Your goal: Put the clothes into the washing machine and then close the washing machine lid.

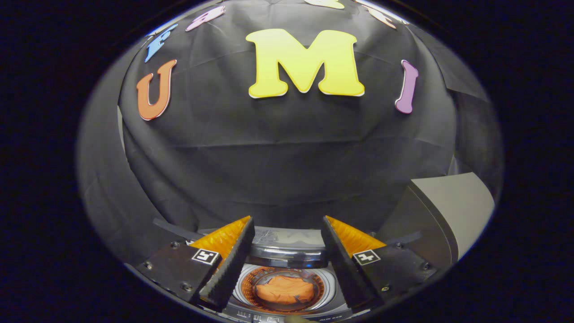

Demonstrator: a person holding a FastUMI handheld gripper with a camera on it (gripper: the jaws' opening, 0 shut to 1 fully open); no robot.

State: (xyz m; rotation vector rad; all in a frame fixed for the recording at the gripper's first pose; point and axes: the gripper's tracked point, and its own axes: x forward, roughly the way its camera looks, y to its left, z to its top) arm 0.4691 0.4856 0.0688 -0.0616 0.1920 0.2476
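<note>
Gripper view looks down past the two fingers (287, 264) into a small top-loading washing machine (287, 309), and the fingers stand spread wide apart with nothing between them but air. Orange clothes (284, 290) lie crumpled at the bottom of the drum (244, 287), seen right through the gap between the fingers and well below them. So the loading half of the job looks done (that is my reading from the cloth sitting in the tub), and the step in hand should be the lid.

A glossy dark lid (287, 256) seems to stand up at the back of the opening, just beyond the fingertips, with a pale grey panel (287, 237) of the machine behind it. Whether it is folded or fully upright I cannot tell from this angle. Off past the right finger sits a grey box-like object (453, 211), well apart from the drum.

To do this well, I would bring the fingers forward over the drum and get one of them behind the lid's top edge, or close both lightly on that edge, then draw it toward the front in an arc that follows the hinge. Pulling straight down would fight the hinge. The surface looks slick, so a slip is the likely fault; a slow, steady pull and a gentle lowering at the end should keep the lid from slamming.
</note>
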